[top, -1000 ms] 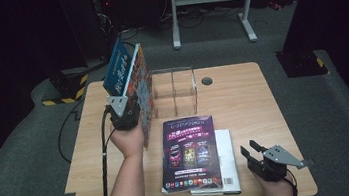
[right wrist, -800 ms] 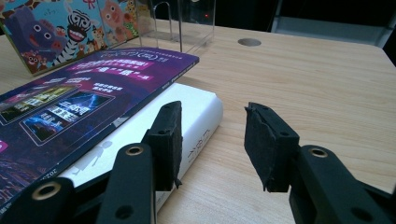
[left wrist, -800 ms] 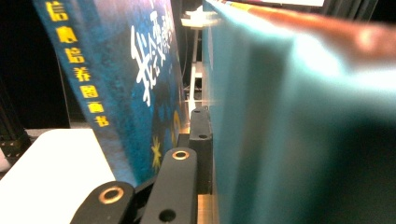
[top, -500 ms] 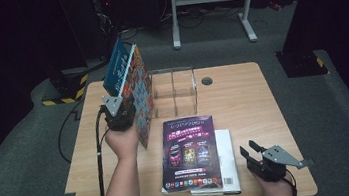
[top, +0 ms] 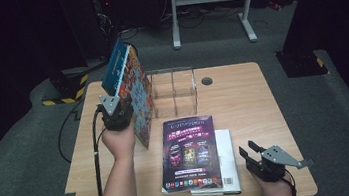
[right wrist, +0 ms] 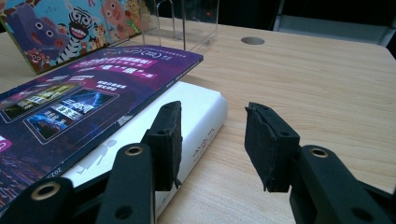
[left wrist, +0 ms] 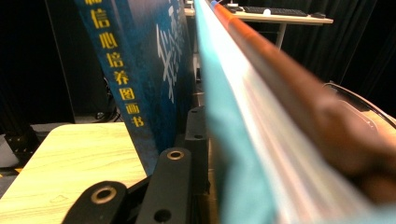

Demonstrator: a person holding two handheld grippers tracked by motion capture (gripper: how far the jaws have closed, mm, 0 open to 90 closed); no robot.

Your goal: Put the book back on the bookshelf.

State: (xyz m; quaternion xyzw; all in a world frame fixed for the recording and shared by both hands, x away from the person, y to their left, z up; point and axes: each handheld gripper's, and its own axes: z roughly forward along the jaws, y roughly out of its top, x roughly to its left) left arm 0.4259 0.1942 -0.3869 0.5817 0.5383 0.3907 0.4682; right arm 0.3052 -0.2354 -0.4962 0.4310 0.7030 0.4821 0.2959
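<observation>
Two books point(top: 129, 91), stiff and fairly heavy, stand tilted on edge at the surface's point(top: 243, 99) left beside the clear rack point(top: 174, 92), my left gripper point(top: 117, 116) clamped low on them; my right gripper point(top: 258, 157) rests apart, empty.

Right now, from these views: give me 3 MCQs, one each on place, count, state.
1. Where does the clear acrylic stand sit?
A. At the table's far side
B. On the floor
C. On top of the flat books

2. How many books lie flat on the table?
A. One
B. Two
C. Four

3. How is the right gripper?
A. Clamped on the white book
B. Open, nothing between its jaws
C. Shut on the stand

Key: 1 A, it stands past the stack, by the far edge. 2 B, a purple book lies on a white book. 3 B, bare table shows between its pads.
</observation>
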